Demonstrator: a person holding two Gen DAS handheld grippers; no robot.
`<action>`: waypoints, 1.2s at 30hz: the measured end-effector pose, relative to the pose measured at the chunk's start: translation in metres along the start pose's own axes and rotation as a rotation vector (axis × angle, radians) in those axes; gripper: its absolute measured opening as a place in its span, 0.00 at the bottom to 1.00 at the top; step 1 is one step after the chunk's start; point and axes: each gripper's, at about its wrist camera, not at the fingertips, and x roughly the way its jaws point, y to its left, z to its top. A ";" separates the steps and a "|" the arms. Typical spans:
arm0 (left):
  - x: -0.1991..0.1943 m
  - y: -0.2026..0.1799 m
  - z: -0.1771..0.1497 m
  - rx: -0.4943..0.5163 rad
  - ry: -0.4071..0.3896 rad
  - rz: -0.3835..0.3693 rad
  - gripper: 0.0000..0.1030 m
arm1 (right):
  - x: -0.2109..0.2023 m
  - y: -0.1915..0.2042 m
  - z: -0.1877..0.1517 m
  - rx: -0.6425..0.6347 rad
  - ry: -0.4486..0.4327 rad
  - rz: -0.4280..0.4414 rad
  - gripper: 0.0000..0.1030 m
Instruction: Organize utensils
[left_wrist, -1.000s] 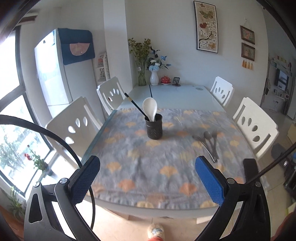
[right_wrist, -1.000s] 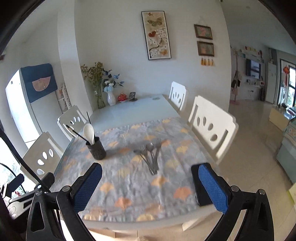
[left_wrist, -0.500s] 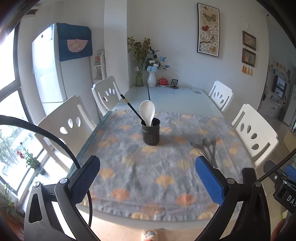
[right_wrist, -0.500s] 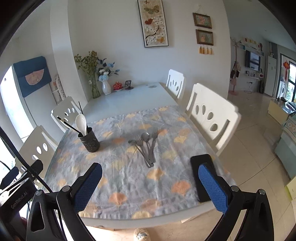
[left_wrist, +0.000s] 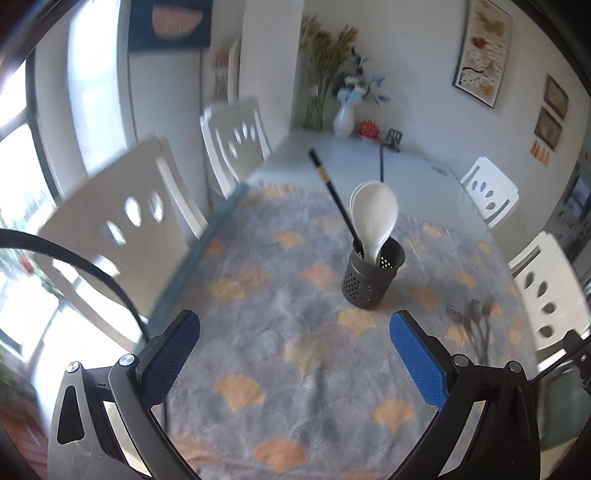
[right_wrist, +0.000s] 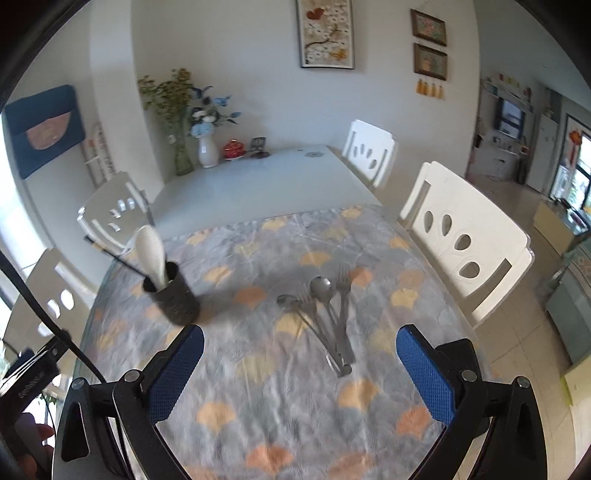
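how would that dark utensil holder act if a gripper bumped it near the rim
The utensil holder looks tall and narrow, and the white spoon and chopstick stick out well above its rim, so it could probably tip. The soft cloth under it may resist sliding.

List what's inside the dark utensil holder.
The utensil holder has white spoons and a black chopstick standing in it. Its wall hides their lower ends and anything shorter.

I see metal spoons and forks (right_wrist: 327, 314) lying bunched on the cloth, apart from the upright dark holder (left_wrist: 373, 275).
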 end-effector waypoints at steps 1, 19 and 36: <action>0.006 0.004 0.003 -0.007 0.010 -0.013 0.99 | 0.004 0.000 0.002 0.007 0.004 -0.008 1.00; 0.072 -0.042 0.030 0.214 0.040 -0.214 0.99 | 0.069 0.005 0.022 0.097 0.144 -0.049 1.00; 0.081 -0.055 0.023 0.271 0.016 -0.145 0.99 | 0.098 0.024 0.031 0.021 0.193 0.004 1.00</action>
